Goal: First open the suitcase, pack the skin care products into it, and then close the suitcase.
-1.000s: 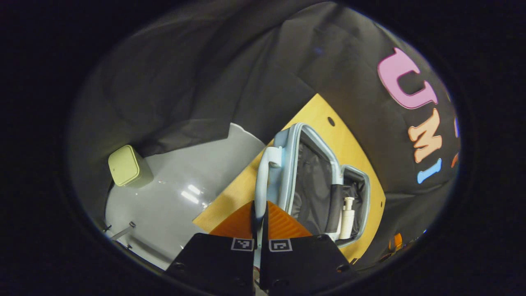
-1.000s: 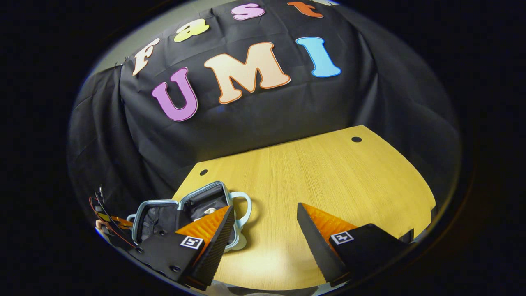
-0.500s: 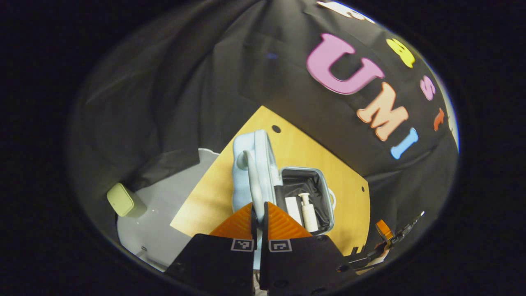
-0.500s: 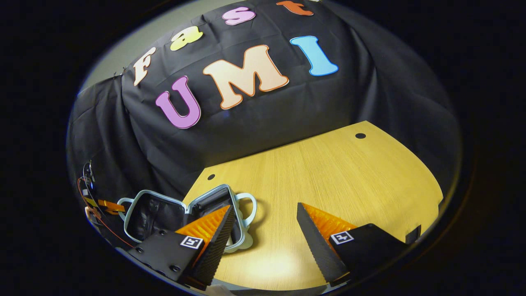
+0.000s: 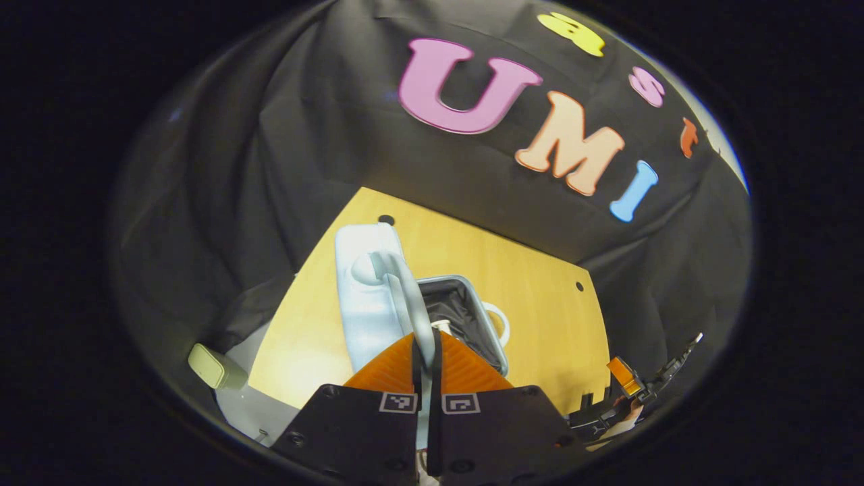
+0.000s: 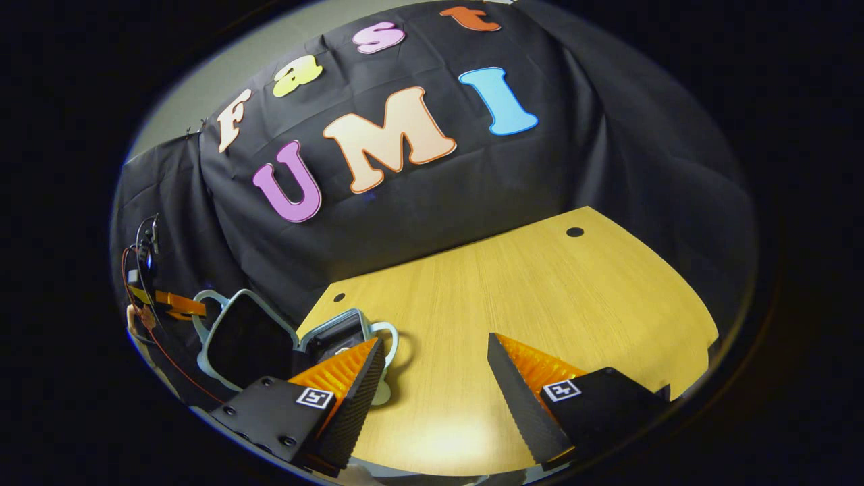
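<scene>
The pale blue suitcase lid (image 5: 364, 297) stands tilted over the base (image 5: 472, 314), whose black lining shows beside it. My left gripper (image 5: 425, 347) is shut on the lid's handle (image 5: 405, 283). A white bit of a skin care bottle (image 5: 442, 327) peeks out under the lid; the other contents are hidden. In the right gripper view the suitcase (image 6: 246, 337) sits at the table's left end with its lid raised. The right gripper (image 6: 435, 341) hangs open over bare wood to the right of it, holding nothing.
The wooden table (image 6: 540, 290) stretches wide to the right of the suitcase, with small holes near its back edge. A pale green bin (image 5: 216, 366) stands on the grey floor (image 5: 239, 398) left of the table. Black cloth walls close the back and sides.
My left gripper has swung the lid up by its handle and over the base, covering the products that showed before. The right gripper has stayed open and almost still.
</scene>
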Tool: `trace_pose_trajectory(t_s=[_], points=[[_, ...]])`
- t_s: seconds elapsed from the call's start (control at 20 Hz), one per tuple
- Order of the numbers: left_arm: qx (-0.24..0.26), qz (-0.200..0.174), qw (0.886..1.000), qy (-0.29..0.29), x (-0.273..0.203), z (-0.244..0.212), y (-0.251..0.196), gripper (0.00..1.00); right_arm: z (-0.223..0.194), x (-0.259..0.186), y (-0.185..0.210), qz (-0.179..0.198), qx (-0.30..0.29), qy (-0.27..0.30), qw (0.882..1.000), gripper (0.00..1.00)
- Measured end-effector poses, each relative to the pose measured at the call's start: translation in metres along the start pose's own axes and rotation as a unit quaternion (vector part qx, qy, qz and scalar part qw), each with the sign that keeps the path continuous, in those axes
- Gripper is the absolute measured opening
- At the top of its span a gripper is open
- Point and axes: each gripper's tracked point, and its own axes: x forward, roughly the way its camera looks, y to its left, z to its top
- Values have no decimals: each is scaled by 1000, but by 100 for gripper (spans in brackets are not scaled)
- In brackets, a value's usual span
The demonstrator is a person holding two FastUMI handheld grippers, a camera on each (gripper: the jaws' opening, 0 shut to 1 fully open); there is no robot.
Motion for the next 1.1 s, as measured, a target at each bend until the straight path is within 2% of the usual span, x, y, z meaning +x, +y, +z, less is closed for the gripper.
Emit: trace_pose_trajectory(t_s=[0.25,0.55,0.8,1.1], points=[[32,-18,999,25,46,-15,-76,0,2,-6,-34,-1,15,3,1000,96],[35,-13,997,67,113,-53,-135,0,1,2,-71,-5,-23,13,1000,96],[43,32,994,91,179,-82,-158,0,-6,21,-81,17,-38,39,998,96],[39,104,984,138,244,-116,-155,0,-15,44,-100,24,-58,63,996,96]])
